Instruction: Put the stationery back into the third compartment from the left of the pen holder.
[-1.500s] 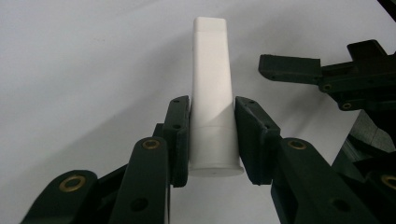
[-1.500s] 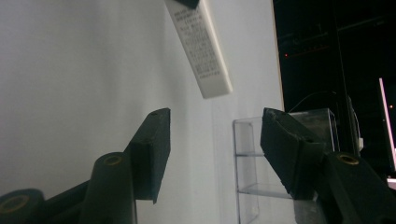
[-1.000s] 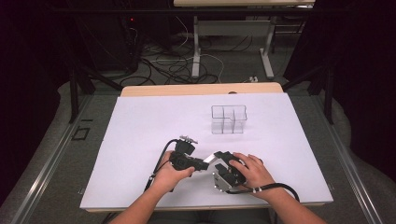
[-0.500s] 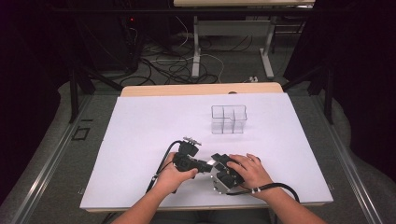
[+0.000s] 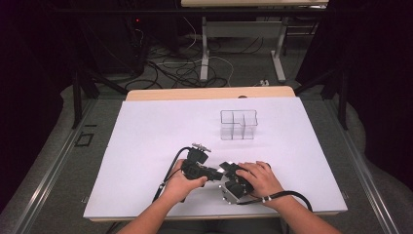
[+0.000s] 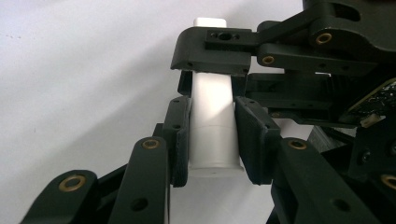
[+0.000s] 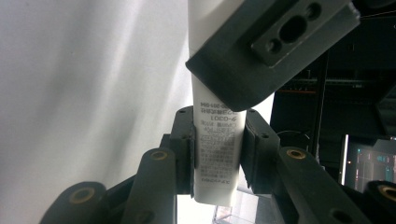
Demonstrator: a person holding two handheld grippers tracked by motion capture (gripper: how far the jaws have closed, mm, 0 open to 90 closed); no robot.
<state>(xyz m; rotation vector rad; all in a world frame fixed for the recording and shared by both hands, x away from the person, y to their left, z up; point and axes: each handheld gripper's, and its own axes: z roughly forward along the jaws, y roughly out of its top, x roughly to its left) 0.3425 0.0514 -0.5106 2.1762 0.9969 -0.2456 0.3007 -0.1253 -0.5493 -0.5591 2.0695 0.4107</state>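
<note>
Both tools now meet low over the desk (image 5: 146,146): left tool (image 6: 212,140) and right tool (image 7: 218,154) each clamped on the white tube (image 6: 212,116), a likely handover

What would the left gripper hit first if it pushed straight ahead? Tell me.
Probably the right gripper. The left gripper is shut on the white tube, and the other gripper's black jaw crosses that tube just beyond; exact depth is unclear.

The white tube (image 7: 217,154) clamped between the right gripper's (image 7: 218,154) jaws carries a block of small black print, seen upside down in the right gripper view; its top line seems to read "9-G301", though the characters are doubtful; the lines below it are too fine and blurred to make out.
</note>
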